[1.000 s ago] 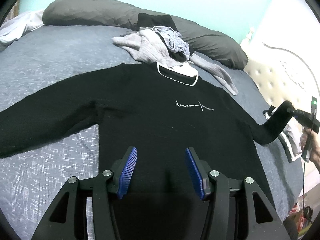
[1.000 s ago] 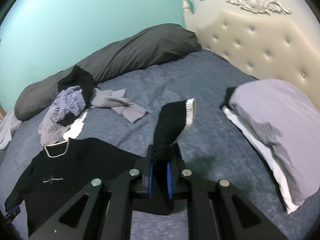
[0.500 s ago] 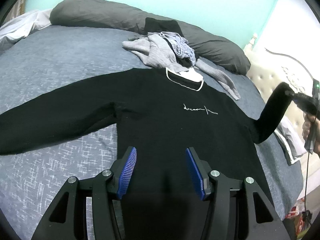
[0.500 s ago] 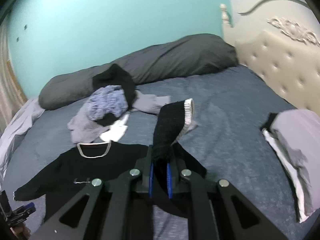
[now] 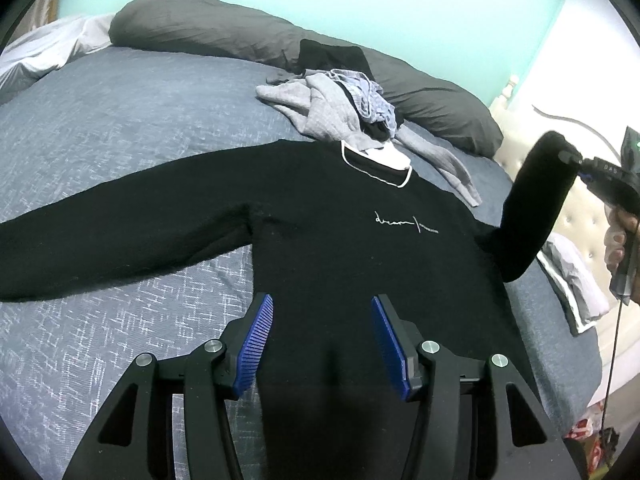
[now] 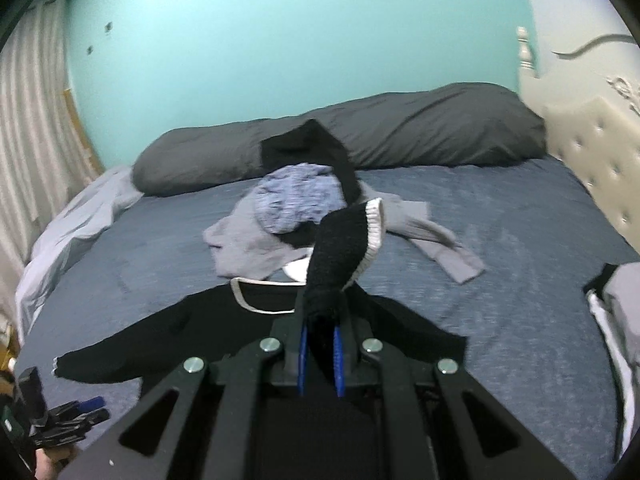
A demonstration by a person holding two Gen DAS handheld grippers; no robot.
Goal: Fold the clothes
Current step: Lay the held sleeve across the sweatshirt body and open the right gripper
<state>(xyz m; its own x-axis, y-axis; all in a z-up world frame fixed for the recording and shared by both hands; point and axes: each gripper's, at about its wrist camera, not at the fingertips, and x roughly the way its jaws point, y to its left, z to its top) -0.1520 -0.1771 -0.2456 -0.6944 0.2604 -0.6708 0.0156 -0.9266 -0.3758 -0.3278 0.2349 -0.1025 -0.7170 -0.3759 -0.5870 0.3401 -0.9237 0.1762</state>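
A black sweatshirt with white script on the chest and a white-trimmed collar lies face up on the blue-grey bed. Its one sleeve stretches flat to the left. My left gripper hovers open over the lower body of the sweatshirt, nothing between its blue pads. My right gripper is shut on the other sleeve, whose white cuff sticks up above the fingers. In the left wrist view that sleeve stands lifted at the right, held by the right gripper.
A heap of grey, blue and black clothes lies just beyond the collar. Long dark grey pillows line the turquoise wall. A folded grey and white stack sits by the cream tufted headboard. A pale sheet bunches at the left.
My right gripper has lifted the sleeve higher and swung it in toward the sweatshirt's body. The left gripper stays open and has shifted slightly over the garment.
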